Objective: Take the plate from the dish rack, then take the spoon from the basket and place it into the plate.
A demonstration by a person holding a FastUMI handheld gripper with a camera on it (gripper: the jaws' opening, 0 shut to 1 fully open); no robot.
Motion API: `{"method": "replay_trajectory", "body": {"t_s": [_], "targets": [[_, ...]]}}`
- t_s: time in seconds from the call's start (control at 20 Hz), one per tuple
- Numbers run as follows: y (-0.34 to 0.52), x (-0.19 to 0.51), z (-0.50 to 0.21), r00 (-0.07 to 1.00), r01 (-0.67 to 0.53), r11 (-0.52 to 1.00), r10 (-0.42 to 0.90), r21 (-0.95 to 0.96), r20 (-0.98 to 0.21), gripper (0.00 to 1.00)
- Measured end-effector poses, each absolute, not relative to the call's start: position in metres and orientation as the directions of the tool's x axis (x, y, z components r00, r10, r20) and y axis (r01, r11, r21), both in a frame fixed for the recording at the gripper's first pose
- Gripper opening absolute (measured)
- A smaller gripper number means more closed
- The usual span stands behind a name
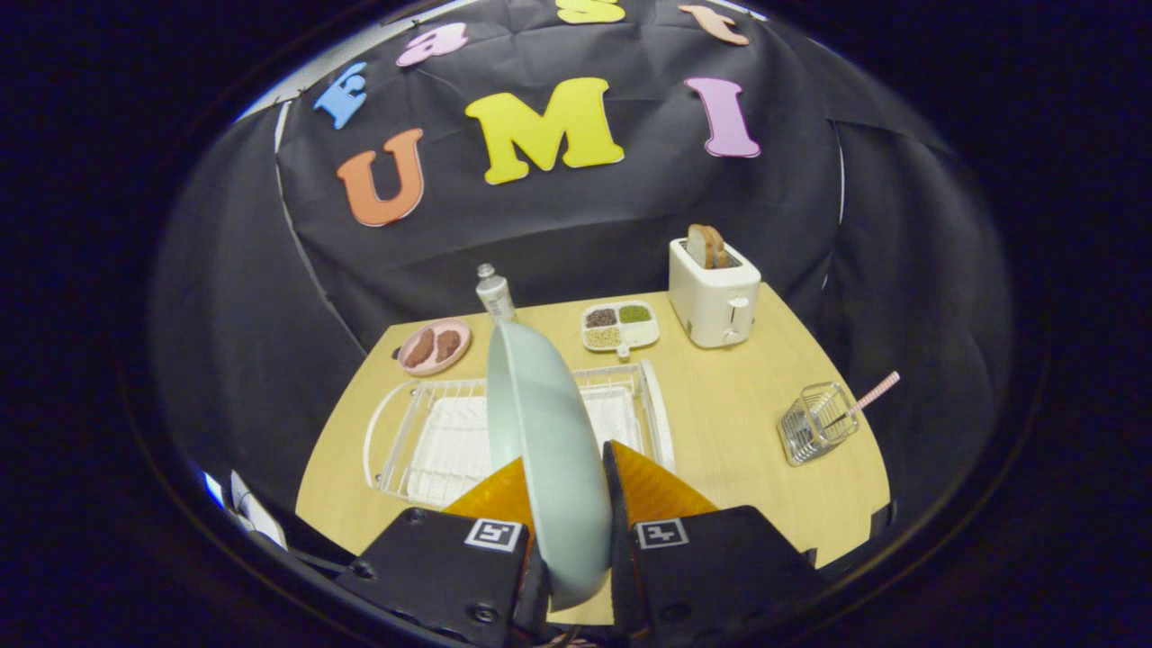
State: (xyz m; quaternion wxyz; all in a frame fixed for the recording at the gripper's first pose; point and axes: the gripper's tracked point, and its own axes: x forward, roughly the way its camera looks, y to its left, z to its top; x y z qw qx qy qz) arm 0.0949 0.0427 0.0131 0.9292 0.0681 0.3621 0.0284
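Jaws (567, 504): clamped on the plate's rim, one finger (499, 499) on its left face, the other (652, 490) on its right; low centre of the frame.
Plate (544, 441): pale green, held on edge and nearly upright, leaning a little left at the top; rises from between the fingers to mid frame, lifted above the rack.
Rack (396, 441): white wire dish rack on the worktop, just beyond the fingers, left of centre; white ribbed tray inside; partly hidden behind the plate.
Basket (817, 423): small wire basket, right of the frame, well apart from the rack, tilted toward the rack.
Spoon (868, 396): in the basket, pink striped handle sticking out up and to the right; bowl end too small to make out.
Worktop (720, 432): light wood, lower half of the frame.
Toaster (714, 292): white, upper right of the worktop, bread slices standing in the slot.
Divided dish (619, 326): four compartments of grains, just left of the toaster.
Bottle (494, 292): upright, far edge, above the plate's top.
Pink dish (435, 346): far left corner, brown pieces on it.
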Motion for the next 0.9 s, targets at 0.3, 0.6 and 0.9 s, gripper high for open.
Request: {"method": "replay_trajectory", "body": {"t_s": [0.3,0.6,0.9], "targets": [[0.051,0.024,-0.074,0.659,-0.044,0.949,0.263,0.313,-0.705,0.33],[0.060,0.004,-0.160,0.548,0.066,0.872,0.374,0.484,-0.748,0.33],[0.068,0.013,-0.208,0.501,0.189,0.770,0.458,0.610,-0.734,0.33]]}}
